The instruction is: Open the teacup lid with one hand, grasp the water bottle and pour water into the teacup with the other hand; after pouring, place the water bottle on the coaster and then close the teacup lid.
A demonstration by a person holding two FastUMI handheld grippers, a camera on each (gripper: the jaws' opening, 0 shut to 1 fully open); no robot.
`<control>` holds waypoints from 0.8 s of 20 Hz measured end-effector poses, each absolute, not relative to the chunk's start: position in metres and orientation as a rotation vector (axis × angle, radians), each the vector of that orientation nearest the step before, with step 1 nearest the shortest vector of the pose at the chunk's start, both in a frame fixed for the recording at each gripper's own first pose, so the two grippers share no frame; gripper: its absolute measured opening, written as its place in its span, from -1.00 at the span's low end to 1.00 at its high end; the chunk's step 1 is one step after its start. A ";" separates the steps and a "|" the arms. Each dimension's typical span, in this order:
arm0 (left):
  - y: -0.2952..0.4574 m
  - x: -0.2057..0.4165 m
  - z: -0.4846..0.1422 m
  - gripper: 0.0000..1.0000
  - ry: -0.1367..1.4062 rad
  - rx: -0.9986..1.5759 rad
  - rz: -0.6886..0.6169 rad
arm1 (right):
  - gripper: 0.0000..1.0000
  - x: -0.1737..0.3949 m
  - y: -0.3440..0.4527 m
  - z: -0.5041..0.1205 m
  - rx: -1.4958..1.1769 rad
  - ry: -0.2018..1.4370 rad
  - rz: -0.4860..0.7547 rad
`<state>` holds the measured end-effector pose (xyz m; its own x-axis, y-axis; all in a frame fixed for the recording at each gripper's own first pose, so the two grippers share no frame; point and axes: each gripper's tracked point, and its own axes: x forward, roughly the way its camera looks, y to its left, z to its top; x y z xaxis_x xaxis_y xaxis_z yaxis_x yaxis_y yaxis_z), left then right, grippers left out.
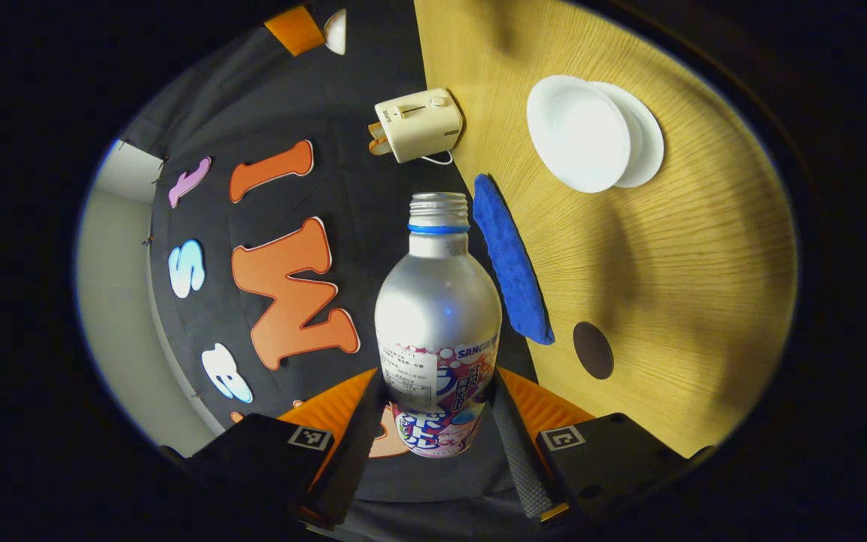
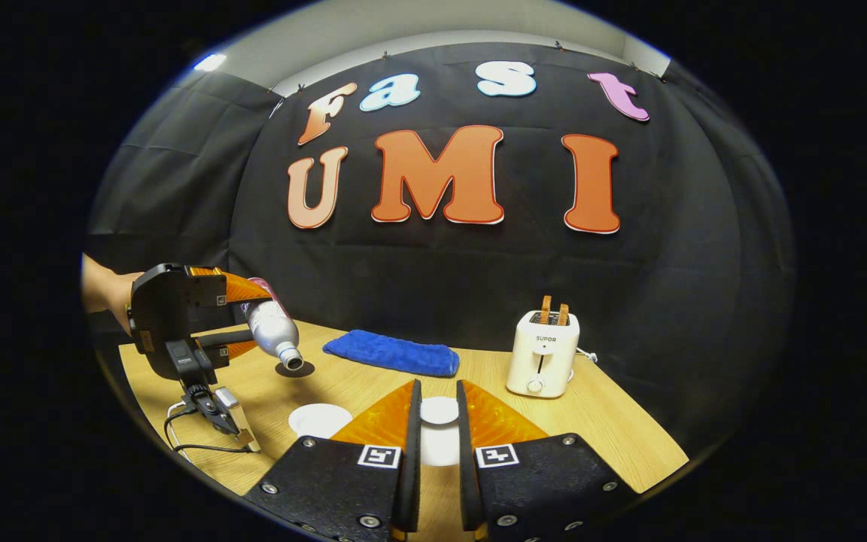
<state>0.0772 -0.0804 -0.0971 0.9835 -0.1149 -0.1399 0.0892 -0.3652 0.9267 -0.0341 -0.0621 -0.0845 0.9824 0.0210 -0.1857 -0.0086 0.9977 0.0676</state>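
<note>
A silver water bottle point(image 1: 437, 316) with an open threaded mouth sits between the fingers of my left gripper point(image 1: 437, 391), which is shut on its labelled lower half. In the right gripper view that bottle point(image 2: 272, 327) is tilted, mouth down, above the dark round coaster point(image 2: 294, 369). The left gripper point(image 2: 249, 320) is held there by a hand. The white teacup point(image 2: 320, 420) stands open on the table. My right gripper point(image 2: 438, 395) is shut on a white teacup lid point(image 2: 439, 412). In the left gripper view the teacup point(image 1: 580, 132) lies beyond the coaster point(image 1: 593, 350).
On the wooden table point(image 2: 614, 421), a blue cloth point(image 2: 394, 352) lies along the back edge and a cream toaster point(image 2: 543, 354) stands at the right. A cable with a small device point(image 2: 215, 418) trails below the left gripper. The black cloth wall rises right behind the table.
</note>
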 end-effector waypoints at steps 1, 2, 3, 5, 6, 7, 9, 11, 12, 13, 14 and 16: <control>-0.081 0.078 -0.095 0.70 -0.026 1.951 -0.213 | -0.55 -0.034 -0.063 -0.085 0.063 0.189 0.016; -0.081 0.078 -0.092 0.70 -0.031 1.966 -0.213 | -0.56 -0.034 -0.064 -0.084 0.062 0.187 0.012; -0.081 0.079 -0.090 0.71 -0.036 1.980 -0.212 | -0.55 -0.034 -0.064 -0.084 0.061 0.188 0.015; -0.082 0.080 -0.086 0.70 -0.047 2.004 -0.209 | -0.55 -0.034 -0.064 -0.084 0.063 0.184 0.013; -0.082 0.081 -0.084 0.66 -0.049 2.015 -0.211 | -0.56 -0.034 -0.064 -0.085 0.063 0.185 0.014; -0.083 0.081 -0.083 0.66 -0.053 2.026 -0.211 | -0.56 -0.033 -0.064 -0.086 0.061 0.186 0.012; -0.084 0.082 -0.079 0.66 -0.061 2.045 -0.210 | -0.55 -0.034 -0.065 -0.086 0.057 0.185 0.010; -0.086 0.083 -0.074 0.66 -0.072 2.065 -0.208 | -0.55 -0.034 -0.066 -0.086 0.061 0.184 0.011; -0.086 0.083 -0.072 0.70 -0.078 2.073 -0.204 | -0.55 -0.034 -0.066 -0.087 0.060 0.186 0.013; -0.087 0.085 -0.070 0.67 -0.082 2.080 -0.206 | -0.55 -0.034 -0.068 -0.087 0.061 0.184 0.010; -0.088 0.084 -0.068 0.66 -0.085 2.088 -0.200 | -0.55 -0.033 -0.068 -0.087 0.062 0.187 0.009; -0.087 0.085 -0.065 0.67 -0.087 2.103 -0.198 | -0.55 -0.033 -0.068 -0.086 0.065 0.183 0.009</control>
<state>0.0853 -0.0871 -0.0651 0.9842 -0.1422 -0.1057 0.0177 -0.5143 0.8574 -0.0334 -0.0676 -0.0862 0.9832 0.0151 -0.1817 -0.0032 0.9978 0.0655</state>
